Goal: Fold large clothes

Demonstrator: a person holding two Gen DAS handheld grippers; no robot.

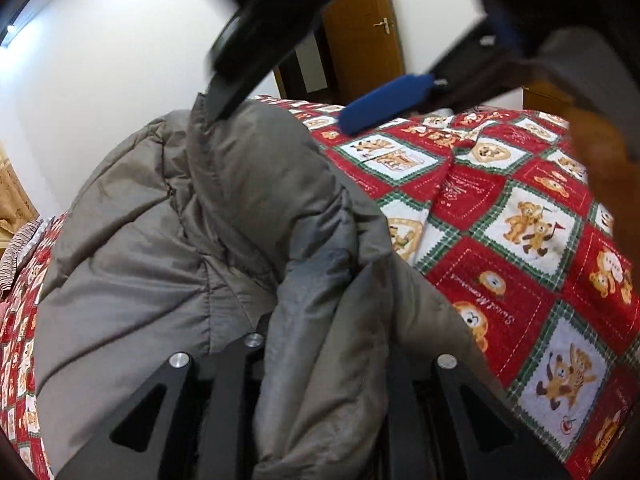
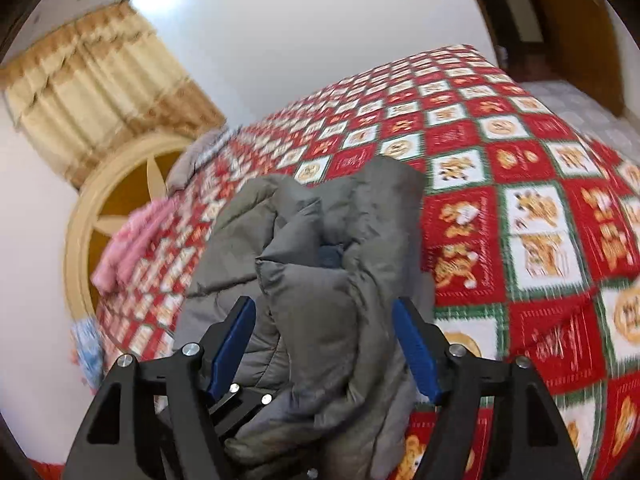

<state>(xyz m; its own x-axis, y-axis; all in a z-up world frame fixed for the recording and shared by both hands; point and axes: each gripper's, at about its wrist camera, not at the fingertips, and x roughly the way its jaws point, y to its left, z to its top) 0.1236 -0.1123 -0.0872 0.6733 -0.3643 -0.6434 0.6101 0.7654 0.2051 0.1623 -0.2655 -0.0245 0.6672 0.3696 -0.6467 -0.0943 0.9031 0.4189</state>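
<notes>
A grey puffer jacket [image 1: 168, 248] lies bunched on the red patchwork quilt [image 1: 520, 220] of a bed. My left gripper [image 1: 320, 340] is shut on a thick fold of it; fabric covers the fingertips. In the left wrist view my right gripper [image 1: 284, 120] hovers over the jacket's far end, one blue pad [image 1: 384, 104] clear of the cloth. The right wrist view shows the right gripper [image 2: 324, 308] open, its blue pads [image 2: 236, 344] wide apart on either side of the heaped jacket [image 2: 320, 280] and not pressing on it.
The quilt [image 2: 500, 160] stretches away to the right and far side. A pink cloth [image 2: 128, 236] and a striped cloth [image 1: 20, 252] lie near the round wooden headboard [image 2: 120, 200]. A curtain [image 2: 92, 92] hangs behind it; a wooden door [image 1: 364, 40] stands beyond the bed.
</notes>
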